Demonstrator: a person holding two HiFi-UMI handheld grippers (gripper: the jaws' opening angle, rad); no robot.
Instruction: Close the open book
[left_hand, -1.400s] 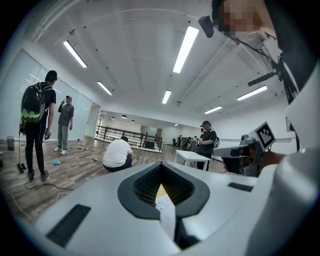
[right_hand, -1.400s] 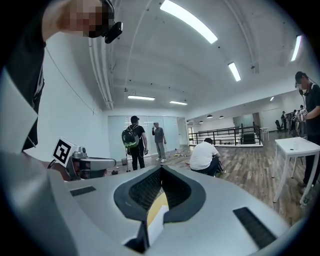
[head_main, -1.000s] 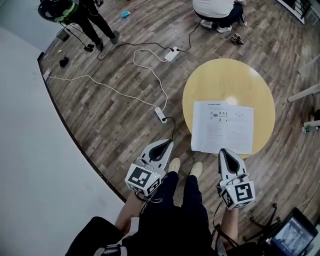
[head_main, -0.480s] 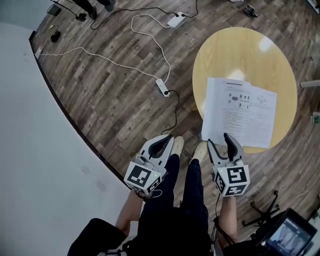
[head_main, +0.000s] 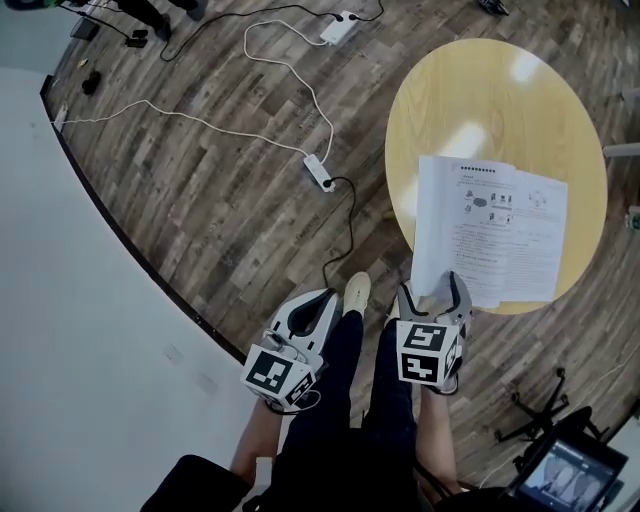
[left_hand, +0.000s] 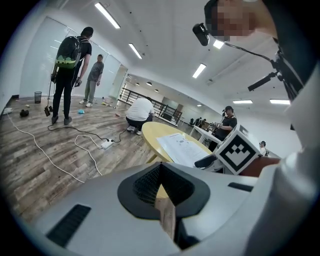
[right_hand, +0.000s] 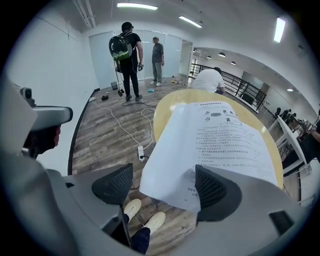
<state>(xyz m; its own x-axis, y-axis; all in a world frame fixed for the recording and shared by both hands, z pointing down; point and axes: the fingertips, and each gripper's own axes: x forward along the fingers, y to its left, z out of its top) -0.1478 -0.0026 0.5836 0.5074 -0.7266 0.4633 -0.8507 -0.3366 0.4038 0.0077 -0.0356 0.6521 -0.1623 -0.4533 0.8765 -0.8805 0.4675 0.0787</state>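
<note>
Our right claw (head_main: 432, 288), just spread, straddles a corner of the open white paper book (head_main: 490, 235) for gripping; our left claw (head_main: 318, 303) hangs pressed together.

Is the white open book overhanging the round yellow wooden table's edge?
Yes, the near corner of the white open book juts past the rim of the round yellow wooden table.

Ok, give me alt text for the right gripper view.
The right gripper, its jaws just opened wide, straddles the near corner of the open book, not gripping it. The book overhangs a round yellow table above wood floor; people stand far behind.
</note>
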